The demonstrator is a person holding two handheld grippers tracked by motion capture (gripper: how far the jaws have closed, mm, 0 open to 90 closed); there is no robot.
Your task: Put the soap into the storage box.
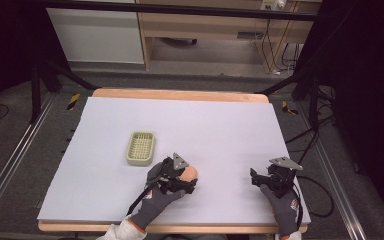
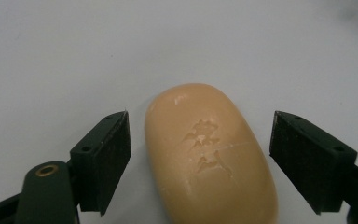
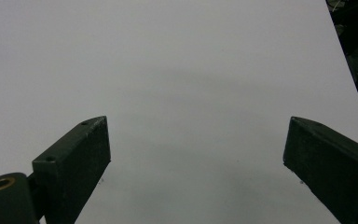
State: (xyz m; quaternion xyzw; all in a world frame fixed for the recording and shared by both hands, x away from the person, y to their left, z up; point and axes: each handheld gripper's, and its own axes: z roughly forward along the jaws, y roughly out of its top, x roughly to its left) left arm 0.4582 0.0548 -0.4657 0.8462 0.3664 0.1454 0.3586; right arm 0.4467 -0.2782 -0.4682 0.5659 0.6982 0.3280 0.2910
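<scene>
Left gripper (image 2: 200, 158) jaws straddle the soap (image 2: 209, 156), pads apart.

My table (image 1: 240, 97), wood-edged, carried a pale sheet (image 1: 220, 130). On it lay a green soap dish (image 1: 141, 148) left of centre and the soap (image 1: 191, 173) nearer me.

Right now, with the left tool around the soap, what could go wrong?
The soap lies between the left tool's open pads, untouched; its rounded, smooth sides might squirt out when squeezed. It sits off-centre, nearer one pad, so closing may push it sideways. The soap dish is some way off, so a weak grip could drop it.
</scene>
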